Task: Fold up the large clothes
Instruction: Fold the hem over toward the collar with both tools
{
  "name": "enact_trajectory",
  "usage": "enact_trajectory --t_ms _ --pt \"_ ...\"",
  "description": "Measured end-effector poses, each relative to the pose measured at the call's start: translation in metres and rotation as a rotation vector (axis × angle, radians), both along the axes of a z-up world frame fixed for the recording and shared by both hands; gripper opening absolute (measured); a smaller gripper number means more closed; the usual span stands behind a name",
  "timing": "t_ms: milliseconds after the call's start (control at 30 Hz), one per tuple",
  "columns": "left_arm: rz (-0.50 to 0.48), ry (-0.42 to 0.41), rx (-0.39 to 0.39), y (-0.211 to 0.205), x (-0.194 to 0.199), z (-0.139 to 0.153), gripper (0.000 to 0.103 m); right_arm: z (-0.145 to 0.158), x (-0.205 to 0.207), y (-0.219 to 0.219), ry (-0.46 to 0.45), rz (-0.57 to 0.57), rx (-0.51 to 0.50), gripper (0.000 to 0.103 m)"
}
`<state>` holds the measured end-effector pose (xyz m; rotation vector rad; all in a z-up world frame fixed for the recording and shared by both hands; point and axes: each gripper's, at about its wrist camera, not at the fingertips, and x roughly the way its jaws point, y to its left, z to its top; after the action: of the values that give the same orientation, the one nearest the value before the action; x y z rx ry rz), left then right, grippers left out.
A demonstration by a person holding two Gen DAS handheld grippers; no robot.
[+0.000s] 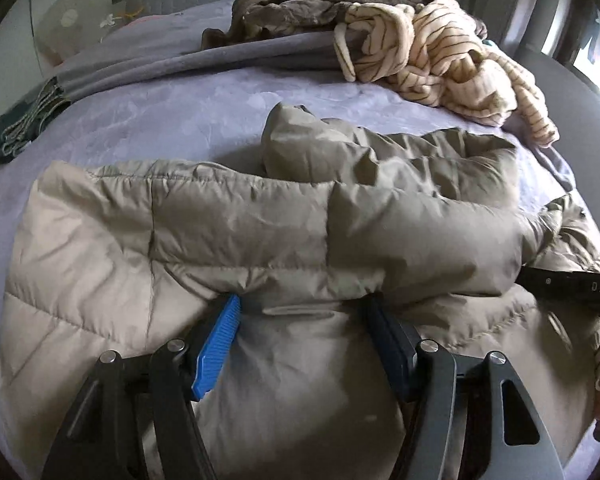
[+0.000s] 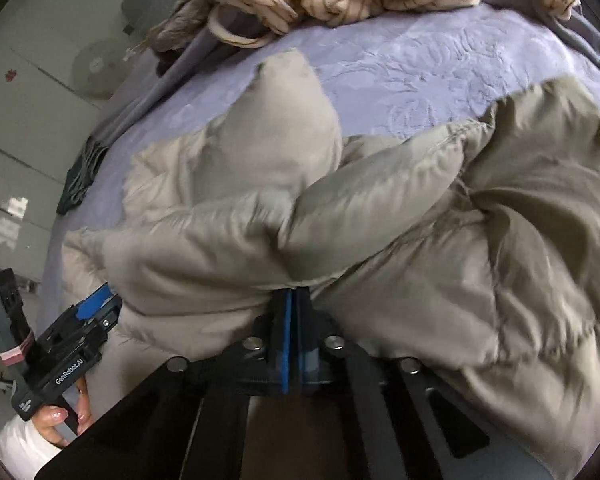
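Beige quilted down jacket (image 1: 236, 216) lay spread on the lavender bedspread (image 1: 160, 112) — near edge doubled over. Left gripper (image 1: 304, 308) stood released, pads apart at that fold. Right gripper (image 2: 292, 300) was clenched on a jacket fold — fabric bunched above its tips. Striped garment (image 1: 440, 60) lay well apart.

Dim daylight from right window (image 1: 588, 46) — fisheye-warped edges, slight blur.

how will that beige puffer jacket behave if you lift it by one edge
The puffer jacket will likely sag and flop: it already slumps in soft folds. Its puffy quilting suggests it's light for its bulk. The smooth, shiny shell may slip from the right gripper.
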<state>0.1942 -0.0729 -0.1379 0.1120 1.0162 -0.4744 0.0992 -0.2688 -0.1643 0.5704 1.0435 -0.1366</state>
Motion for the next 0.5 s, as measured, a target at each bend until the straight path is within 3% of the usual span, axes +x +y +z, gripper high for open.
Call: enact_trajectory --t_ms 100,200,267,333,400,500 --pt "0.009 0.008 0.009 -0.003 0.007 0.004 0.067 -0.004 0.005 -0.003 0.012 -0.016 0.011 0.0" --pt "-0.003 -0.065 0.046 0.005 0.018 0.014 0.067 0.014 0.006 -0.001 -0.01 0.012 -0.056 0.0" --pt "0.039 -0.056 0.073 0.022 0.036 0.012 0.067 0.02 0.003 -0.022 -0.014 -0.017 -0.078 0.0" --pt "0.091 -0.031 0.061 0.046 0.056 0.01 0.067 0.018 -0.005 -0.054 -0.004 -0.089 -0.029 0.0" --pt "0.133 -0.054 0.107 0.061 0.067 0.009 0.067 0.019 -0.015 -0.073 0.01 -0.128 -0.05 0.0" --pt "0.142 -0.036 0.103 0.073 0.079 -0.003 0.067 0.017 -0.026 -0.091 0.02 -0.146 -0.073 0.0"
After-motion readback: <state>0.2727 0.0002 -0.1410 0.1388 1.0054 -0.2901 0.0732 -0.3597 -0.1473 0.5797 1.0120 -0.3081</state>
